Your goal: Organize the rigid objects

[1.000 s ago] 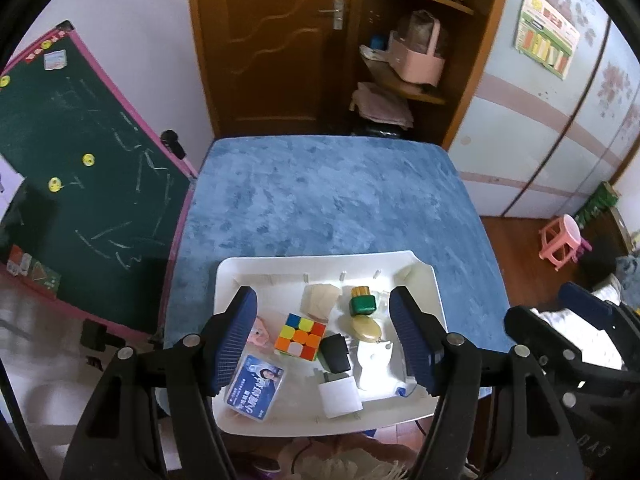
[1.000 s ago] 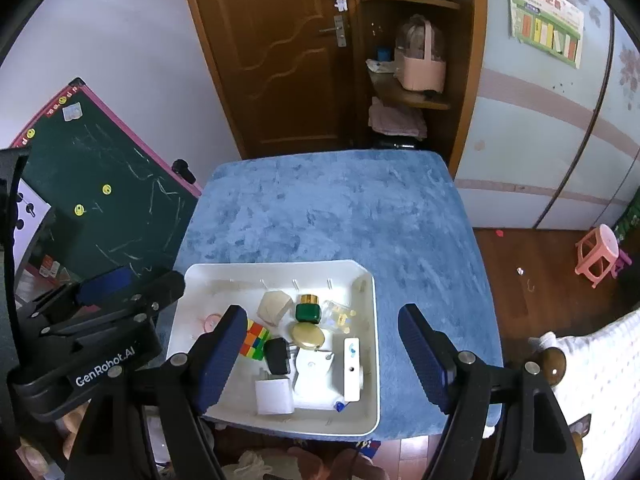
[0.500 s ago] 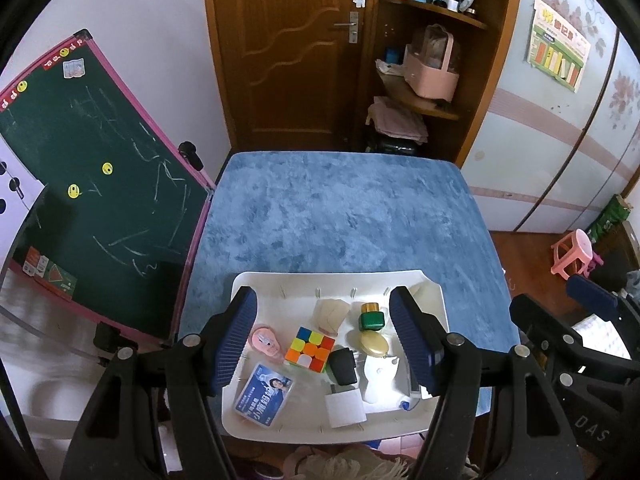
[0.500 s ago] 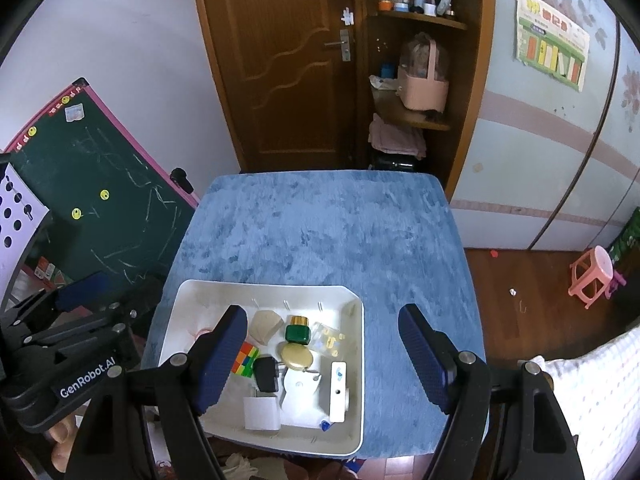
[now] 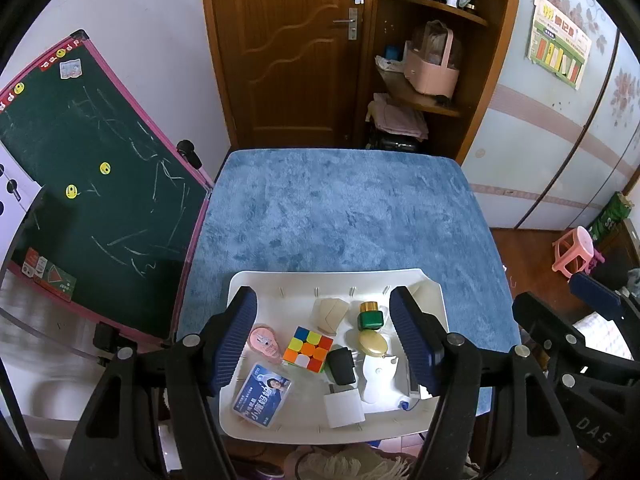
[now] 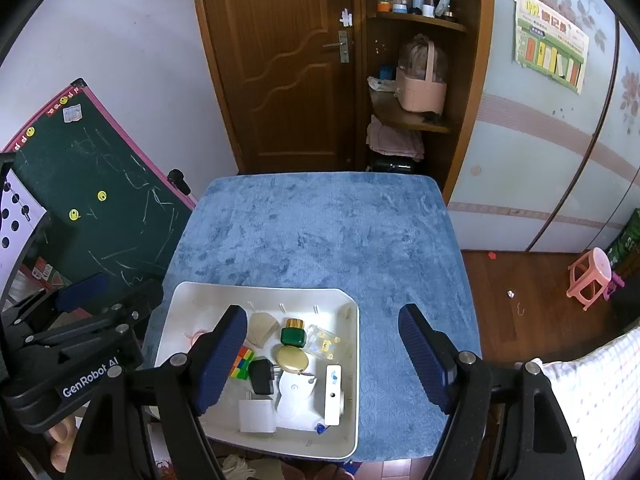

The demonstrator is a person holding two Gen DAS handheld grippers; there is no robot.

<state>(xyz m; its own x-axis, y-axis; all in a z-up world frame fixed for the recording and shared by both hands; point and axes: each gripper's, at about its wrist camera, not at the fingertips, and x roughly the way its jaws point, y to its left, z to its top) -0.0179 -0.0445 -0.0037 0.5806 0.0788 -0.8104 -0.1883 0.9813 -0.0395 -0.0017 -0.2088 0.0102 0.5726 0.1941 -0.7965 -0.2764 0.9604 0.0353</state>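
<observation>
One tray point(image 5: 436, 292), one cube point(image 5: 307, 349) (multicoloured), one green jar point(image 5: 370, 317).

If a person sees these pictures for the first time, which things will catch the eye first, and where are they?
First comes the white tray at the near edge of the blue-covered table, crowded with small things, above all the bright puzzle cube near its middle. Next to the cube lie a blue card case and a green jar with a gold lid. Left of the table leans a green chalkboard with a pink frame.
</observation>
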